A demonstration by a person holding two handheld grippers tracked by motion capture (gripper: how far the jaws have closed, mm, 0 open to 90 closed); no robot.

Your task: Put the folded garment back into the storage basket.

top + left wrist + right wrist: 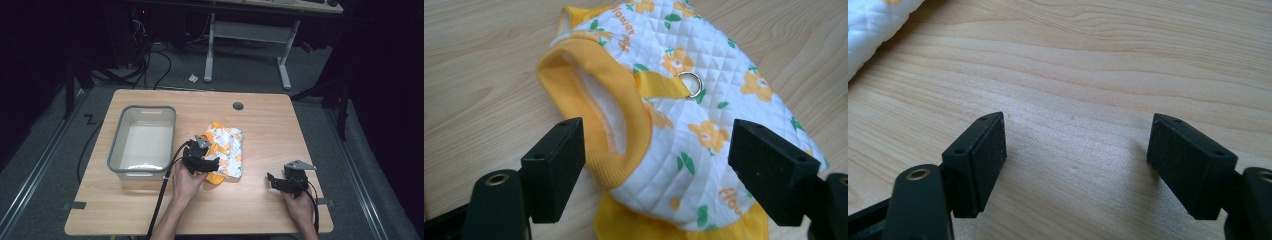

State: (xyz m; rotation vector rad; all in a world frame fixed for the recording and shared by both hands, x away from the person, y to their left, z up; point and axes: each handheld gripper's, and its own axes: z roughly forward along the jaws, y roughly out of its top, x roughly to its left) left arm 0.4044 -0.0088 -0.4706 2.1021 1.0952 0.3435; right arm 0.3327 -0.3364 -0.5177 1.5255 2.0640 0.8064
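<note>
Your left tool (pixel 656 150) gapes wide over the quilted pet vest (pixel 684 120) at mid-counter, right of the grey tub (pixel 142 141), likely lining up its yellow collar (pixel 589 115); your right tool (pixel 1075 160), also wide, waits near-right over bare counter (pixel 1098 75).

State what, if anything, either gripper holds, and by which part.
Nothing is held. The left gripper is open astride the quilted vest; the right gripper is open over bare table.
</note>
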